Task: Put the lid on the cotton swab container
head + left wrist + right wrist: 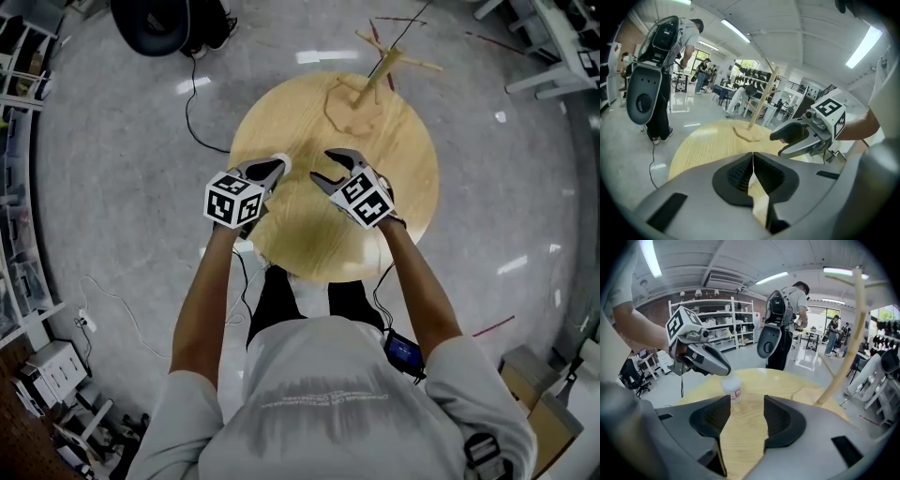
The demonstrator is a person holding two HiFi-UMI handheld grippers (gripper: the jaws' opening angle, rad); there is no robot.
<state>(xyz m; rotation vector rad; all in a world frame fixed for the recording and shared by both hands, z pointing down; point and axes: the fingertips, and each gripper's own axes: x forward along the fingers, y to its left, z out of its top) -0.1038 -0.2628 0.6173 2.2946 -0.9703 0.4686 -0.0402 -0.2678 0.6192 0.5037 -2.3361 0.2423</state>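
The cotton swab container [732,388], small and white with a red-printed label and a white top, stands upright on the round wooden table [398,211]. My left gripper [278,165] is shut, and in the right gripper view its tip [723,371] sits right over the container's top. From these frames I cannot tell whether they touch. The left gripper view shows shut jaws [753,161] with nothing between them, and the container is hidden there. My right gripper [321,167] is open and empty [746,416], a short way from the container and facing it.
A wooden branch-shaped stand [363,94] rises from the table's far side. A person wearing gear on the back [783,322] stands beyond the table. Shelves [717,324] line the back wall. A black cable [192,117] runs over the grey floor to the left.
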